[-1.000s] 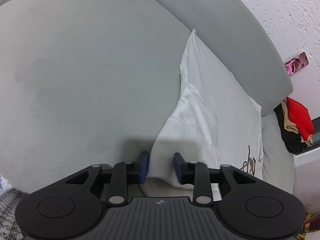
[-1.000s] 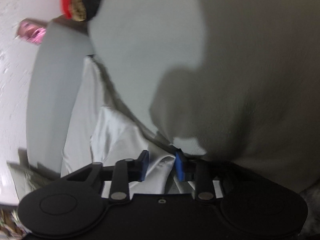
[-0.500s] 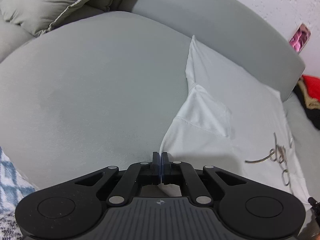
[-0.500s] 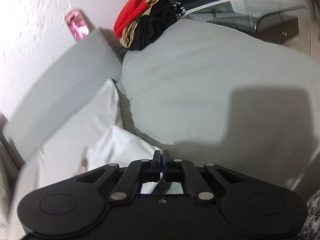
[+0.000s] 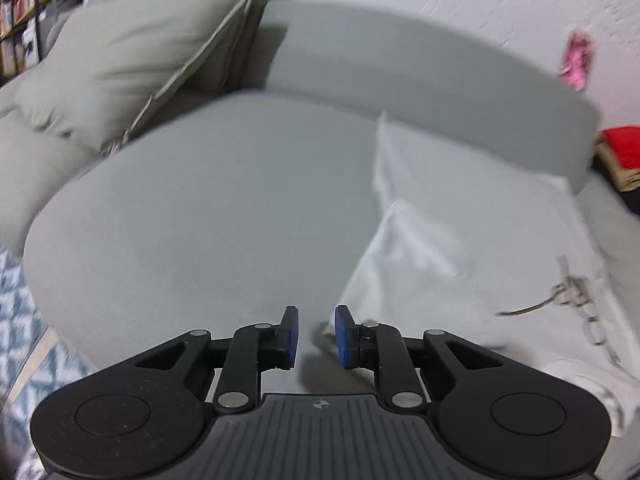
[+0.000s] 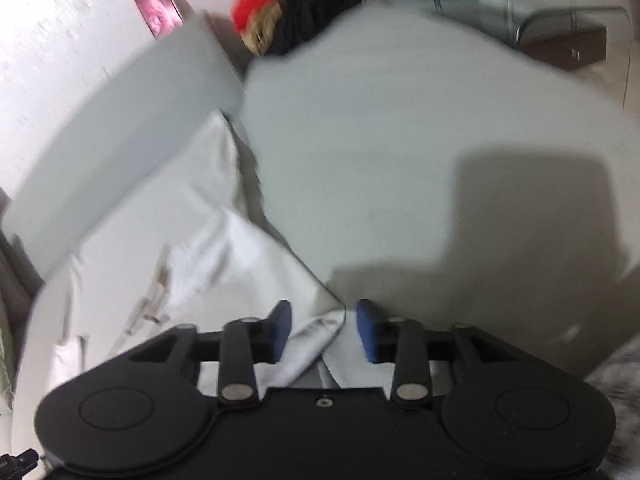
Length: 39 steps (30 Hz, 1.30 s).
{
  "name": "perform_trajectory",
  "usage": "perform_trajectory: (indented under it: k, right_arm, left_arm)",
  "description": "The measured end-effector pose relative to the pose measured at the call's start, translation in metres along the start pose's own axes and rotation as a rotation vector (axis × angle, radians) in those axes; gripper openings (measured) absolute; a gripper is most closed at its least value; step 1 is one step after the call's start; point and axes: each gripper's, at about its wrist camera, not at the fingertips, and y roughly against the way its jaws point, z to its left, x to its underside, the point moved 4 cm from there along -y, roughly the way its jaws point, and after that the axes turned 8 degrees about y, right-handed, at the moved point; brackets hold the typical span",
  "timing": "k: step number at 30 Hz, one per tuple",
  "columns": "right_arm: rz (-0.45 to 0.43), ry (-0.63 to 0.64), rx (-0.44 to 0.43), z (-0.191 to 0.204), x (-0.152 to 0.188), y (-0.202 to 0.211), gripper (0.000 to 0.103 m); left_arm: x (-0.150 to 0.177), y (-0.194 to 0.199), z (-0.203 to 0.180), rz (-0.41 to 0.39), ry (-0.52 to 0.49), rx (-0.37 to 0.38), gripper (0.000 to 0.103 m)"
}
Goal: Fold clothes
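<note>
A white T-shirt (image 5: 472,240) with a dark scribbled print lies spread on the grey sofa seat (image 5: 208,216). My left gripper (image 5: 316,336) hovers at its near left corner; its jaws are opening and the pads touch no cloth, the shirt's edge lying just right of the gap. In the right wrist view the same white T-shirt (image 6: 160,240) lies to the left, and its near right corner hangs loose between the blue pads of my right gripper (image 6: 324,328), whose jaws are opening and do not press on it.
A large grey cushion (image 5: 132,56) leans at the sofa's back left. A pile of red, tan and black clothes (image 6: 292,12) sits beyond the sofa's back cushion (image 6: 120,120). A patterned rug (image 5: 24,320) lies below the seat edge. A glass table (image 6: 540,20) stands far right.
Both grippers closed on the shirt's near corners half a second ago, then lifted and opened again. The corners have dropped from the pads. Both views have tilted up toward the sofa back.
</note>
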Motion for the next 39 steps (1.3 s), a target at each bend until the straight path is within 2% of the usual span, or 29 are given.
perform_trajectory:
  k: [1,3,4,8,12,14,16,18,20,21,22,23,24,25,27,29,30,34,36,38,39]
  right_arm:
    - [-0.022,0.003,-0.02,0.002,-0.004,0.006,0.034]
    - [-0.029,-0.01,-0.106,0.01,-0.016,0.008,0.022]
    - [-0.023,-0.016,-0.149,0.016,-0.024,0.007,0.021]
    - [-0.004,-0.041,-0.303,0.052,-0.063,0.005,0.021]
    - [0.042,-0.072,-0.382,0.087,-0.105,0.009,0.022]
    - [0.069,-0.091,-0.426,0.101,-0.123,0.009,0.022]
    - [0.079,-0.082,-0.47,0.114,-0.137,0.009,0.029]
    - [0.089,-0.069,-0.481,0.123,-0.146,-0.013,0.043]
    - [0.076,-0.019,-0.485,0.128,-0.149,-0.05,0.052]
    - [0.058,0.006,-0.464,0.127,-0.147,-0.072,0.05]
    - [0.04,0.021,-0.407,0.123,-0.145,-0.094,0.048]
    - [0.006,0.053,-0.349,0.115,-0.142,-0.11,0.034]
    - [-0.032,0.09,-0.293,0.107,-0.138,-0.125,0.014]
    - [-0.07,0.128,-0.237,0.098,-0.134,-0.14,0.009]
    - [-0.078,0.195,-0.19,0.092,-0.133,-0.154,0.008]
    - [-0.077,0.26,-0.15,0.087,-0.133,-0.165,0.008]
    - [-0.069,0.275,-0.155,0.087,-0.132,-0.169,0.008]
    - [0.092,0.321,-0.24,0.103,-0.105,-0.194,0.008]
    - [0.146,0.442,-0.163,0.109,-0.087,-0.203,0.008]
    - [0.112,0.488,0.014,0.097,-0.084,-0.206,0.007]
    - [0.111,0.475,0.114,0.085,-0.086,-0.209,0.0]
  left_arm:
    - [-0.003,0.004,-0.004,-0.009,-0.012,0.021,0.016]
    - [-0.015,0.006,-0.019,-0.015,-0.039,0.056,0.016]
    - [-0.022,0.006,-0.027,-0.019,-0.051,0.074,0.016]
    - [-0.06,0.012,-0.063,-0.04,-0.068,0.169,0.016]
    - [-0.101,0.019,-0.095,-0.024,-0.092,0.27,0.016]
    - [-0.118,0.022,-0.11,-0.019,-0.108,0.347,0.026]
    - [-0.128,0.001,-0.122,-0.007,-0.144,0.36,0.034]
    - [-0.136,-0.027,-0.135,0.008,-0.186,0.35,0.034]
    - [-0.135,-0.076,-0.141,0.029,-0.205,0.292,0.031]
    - [-0.131,-0.106,-0.14,0.052,-0.197,0.243,0.025]
    - [-0.125,-0.13,-0.136,0.07,-0.181,0.211,0.006]
    - [-0.117,-0.148,-0.129,0.083,-0.157,0.198,0.002]
    - [-0.11,-0.166,-0.122,0.096,-0.132,0.184,0.003]
    - [-0.106,-0.178,-0.115,0.11,-0.107,0.172,0.0]
    - [-0.108,-0.188,-0.105,0.119,-0.073,0.155,0.0]
    - [-0.112,-0.188,-0.108,0.051,-0.148,0.134,0.0]
    - [-0.109,-0.193,-0.11,0.047,-0.195,0.107,0.0]
    - [-0.08,-0.227,-0.111,0.147,-0.309,-0.042,0.003]
    - [-0.073,-0.234,-0.104,0.13,-0.369,-0.163,0.003]
    - [-0.072,-0.233,-0.096,0.096,-0.404,-0.267,0.004]
    - [-0.073,-0.232,-0.092,0.09,-0.396,-0.282,0.005]
